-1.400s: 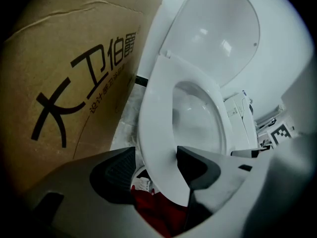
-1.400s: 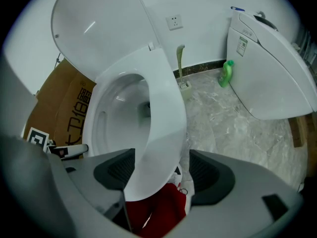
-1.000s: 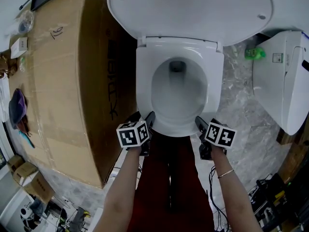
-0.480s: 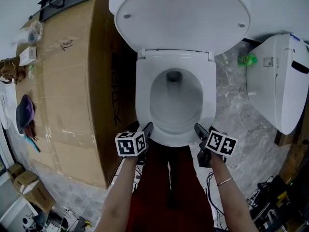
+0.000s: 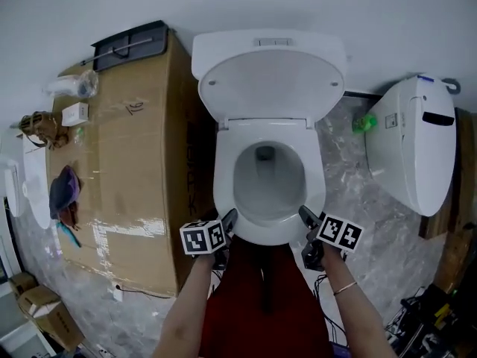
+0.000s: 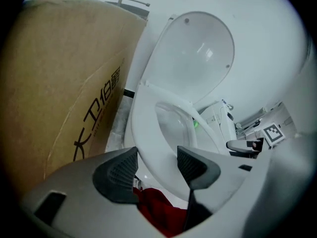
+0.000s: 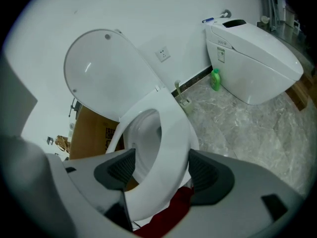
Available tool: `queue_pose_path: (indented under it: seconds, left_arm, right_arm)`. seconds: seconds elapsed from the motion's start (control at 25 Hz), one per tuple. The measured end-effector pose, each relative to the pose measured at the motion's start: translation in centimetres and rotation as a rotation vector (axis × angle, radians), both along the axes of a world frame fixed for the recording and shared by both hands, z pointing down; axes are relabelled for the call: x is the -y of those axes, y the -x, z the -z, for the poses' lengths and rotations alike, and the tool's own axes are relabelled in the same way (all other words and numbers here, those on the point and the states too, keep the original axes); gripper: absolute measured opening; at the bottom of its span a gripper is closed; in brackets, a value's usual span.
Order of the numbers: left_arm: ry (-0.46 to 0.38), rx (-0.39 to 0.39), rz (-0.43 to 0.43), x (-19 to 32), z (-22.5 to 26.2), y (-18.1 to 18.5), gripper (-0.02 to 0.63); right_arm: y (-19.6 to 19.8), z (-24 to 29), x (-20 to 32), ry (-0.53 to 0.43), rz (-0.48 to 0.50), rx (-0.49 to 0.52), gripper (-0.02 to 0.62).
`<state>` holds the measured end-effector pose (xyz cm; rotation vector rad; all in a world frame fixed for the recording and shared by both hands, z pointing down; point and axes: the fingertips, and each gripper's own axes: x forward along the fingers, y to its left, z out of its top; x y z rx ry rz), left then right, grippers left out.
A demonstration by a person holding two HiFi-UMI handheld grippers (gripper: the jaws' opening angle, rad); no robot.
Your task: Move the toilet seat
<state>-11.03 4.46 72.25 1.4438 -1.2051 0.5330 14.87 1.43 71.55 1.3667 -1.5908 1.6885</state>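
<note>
Both pairs of jaws stand wide apart, and each has the front rim of the toilet seat [image 5: 270, 233] in its gap. The left gripper [image 6: 156, 163] straddles the rim at the front-left curve, the right gripper [image 7: 162, 169] at the front-right curve. Neither gripper view shows clearly whether the pads press on the plastic.

The seat lies flat on the bowl [image 5: 268, 181], with the lid [image 5: 270, 80] already upright against the wall behind it. The seat's long axis runs straight away from the person, from the rounded front edge at the jaws to the hinge line at the far end, under the lid.

The two grippers sit about level with each other, one on each side of that axis, so neither hand is nearer. If the seat is to be raised, it should swing up and away about the far hinge, with both jaws closing evenly first. The cardboard box [image 5: 127, 185] stands close on the left.
</note>
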Motion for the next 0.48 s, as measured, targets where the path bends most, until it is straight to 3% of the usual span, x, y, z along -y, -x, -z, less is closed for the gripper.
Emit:
queue_pose_path:
  seconds: [0.2,0.48]
  left_arm:
    - [0.0,-0.024,0.027,1.1,3.1,0.1,0.242]
    - [0.002,-0.034,0.053,2.9,6.4,0.3,0.242]
  right_arm:
    - [0.0,3.5,1.5,-0.029,-0.069,0.066,0.328]
    - [0.1,7.0,3.3,-0.078,-0.077,0.073,0.328]
